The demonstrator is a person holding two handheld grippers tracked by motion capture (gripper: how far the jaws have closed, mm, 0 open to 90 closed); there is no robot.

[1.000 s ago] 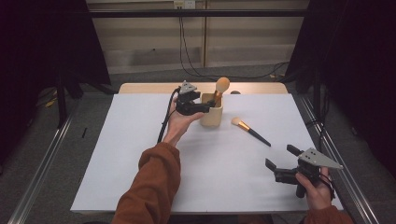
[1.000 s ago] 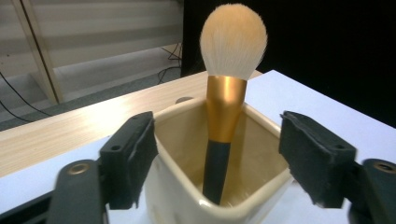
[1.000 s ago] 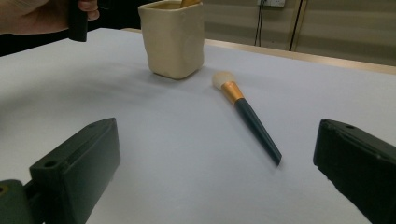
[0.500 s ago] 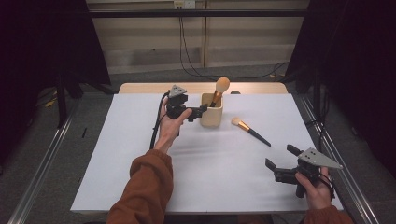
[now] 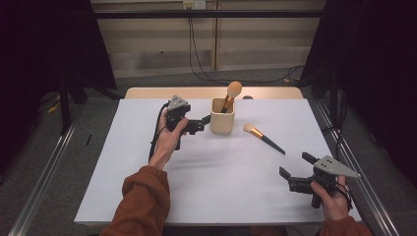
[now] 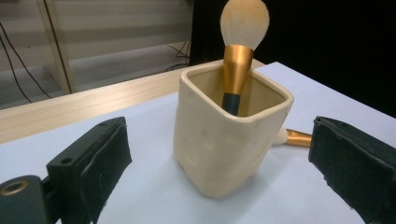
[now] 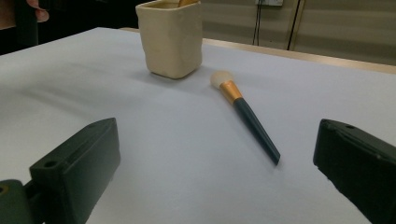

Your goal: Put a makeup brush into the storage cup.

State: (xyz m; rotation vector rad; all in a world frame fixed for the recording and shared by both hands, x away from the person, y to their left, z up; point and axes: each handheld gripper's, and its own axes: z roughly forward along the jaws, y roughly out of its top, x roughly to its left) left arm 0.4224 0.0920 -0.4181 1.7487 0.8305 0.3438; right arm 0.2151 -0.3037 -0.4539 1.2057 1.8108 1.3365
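**You're working in a recording lab, not a home**

You sit at a single table [image 5: 147, 196] covered with a plain white sheet, its wooden edge [image 5: 211, 92] showing at the far side. Black curtains [image 5: 44, 44] close you in on both sides, metal rails [image 5: 44, 196] run along the grey floor, and cables [image 5: 196, 54] hang from a wall socket [image 5: 193, 4] behind. The pale panelling at the back may be a partition; it's too dim to tell.

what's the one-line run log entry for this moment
left gripper: open, beside cup | right gripper: open | brush in cup | second brush on table
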